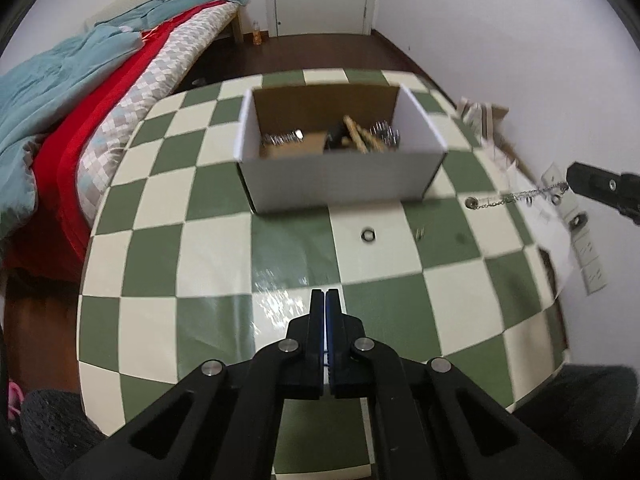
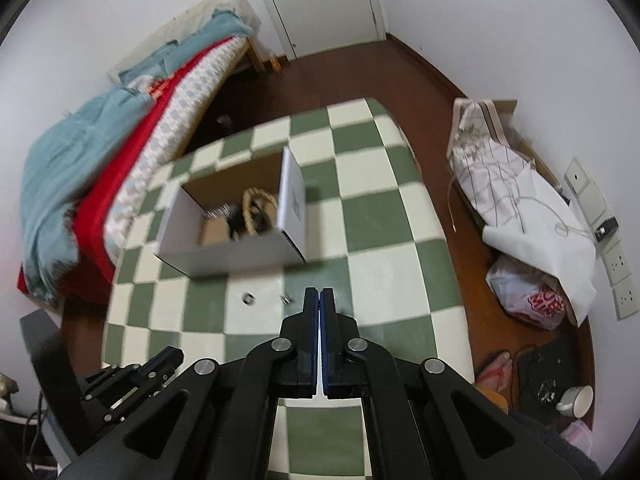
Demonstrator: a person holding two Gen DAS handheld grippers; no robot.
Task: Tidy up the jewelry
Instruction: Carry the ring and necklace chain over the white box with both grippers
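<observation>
A thin silver chain (image 1: 516, 196) with small links and round charms hangs slack from the right gripper (image 1: 570, 184), whose jaws pinch one end above the glossy green-and-cream checked table (image 1: 168, 208). The left gripper (image 1: 325, 294) is closed with nothing visible between its blue pads. A dark ring (image 1: 368, 235) lies before the open white cardboard box (image 1: 340, 180) holding gold rope and silver pieces.

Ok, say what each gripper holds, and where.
Right gripper pinches a chain by one end; left gripper is shut, nothing visible in it.
</observation>
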